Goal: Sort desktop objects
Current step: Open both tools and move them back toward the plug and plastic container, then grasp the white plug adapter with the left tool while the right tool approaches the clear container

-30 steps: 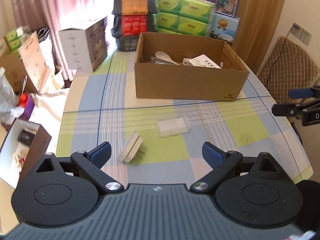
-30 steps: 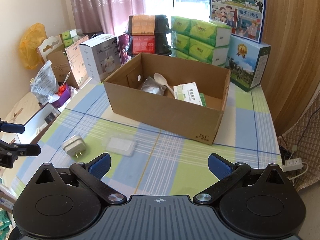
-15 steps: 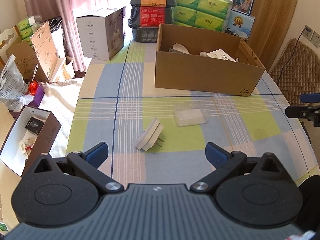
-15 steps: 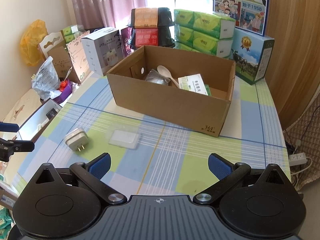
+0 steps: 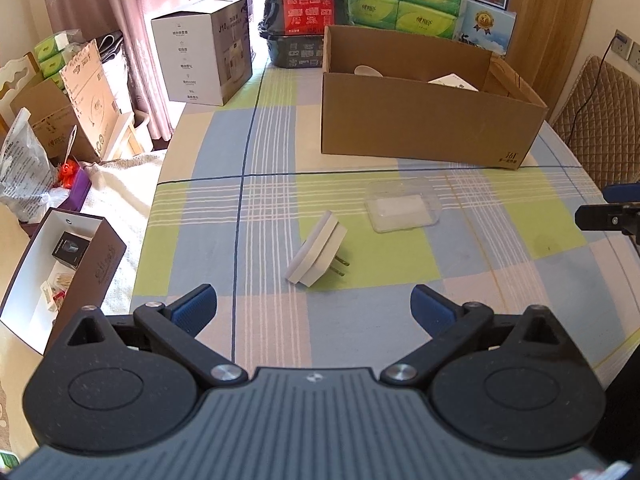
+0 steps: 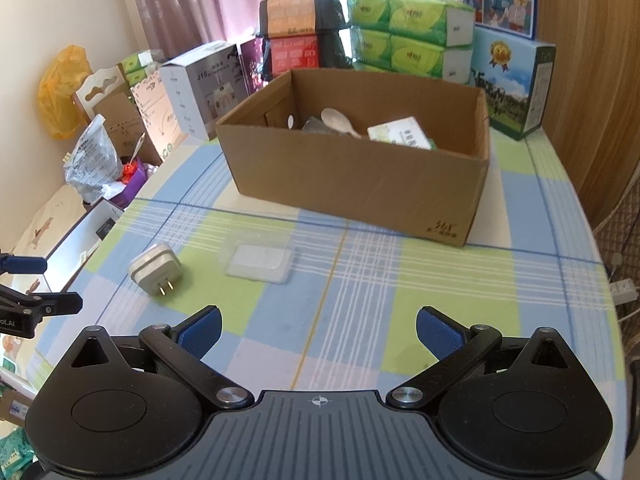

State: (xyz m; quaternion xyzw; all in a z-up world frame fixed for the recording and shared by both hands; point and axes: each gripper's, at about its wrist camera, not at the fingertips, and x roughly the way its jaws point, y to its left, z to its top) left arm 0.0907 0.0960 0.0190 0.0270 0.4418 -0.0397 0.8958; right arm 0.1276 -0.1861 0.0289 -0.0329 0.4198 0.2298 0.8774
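The white plug (image 5: 318, 254) is lying on its side on the checked worktop (image 5: 280, 148), with its two metal pins pointing toward 4 o'clock in the left view. It is waiting there to be picked up, and nothing is touching it. Just beside it, at about 1 o'clock, the clear plastic case (image 5: 402, 206) is lying flat, also loose on the cloth.

The left hand-held gripper (image 5: 314, 308) is hovering low, right in front of the plug, at its 6 o'clock. Its blue fingers are standing wide apart and holding nothing. I think it is lining up so the plug can fit in the gap.

The right hand-held gripper (image 6: 318, 330) is sitting farther off, with the case at its 11 o'clock. Its fingers are wide apart too, and empty.

Farther back, at 12 o'clock, the big cardboard box (image 6: 360, 176) is standing open at the top. A spoon (image 6: 338, 120) and a small green packet (image 6: 400, 136) are already resting inside, so this is probably where the loose things are going. Tissue packs (image 6: 408, 36) and other boxes are stacked behind it, out of the way.
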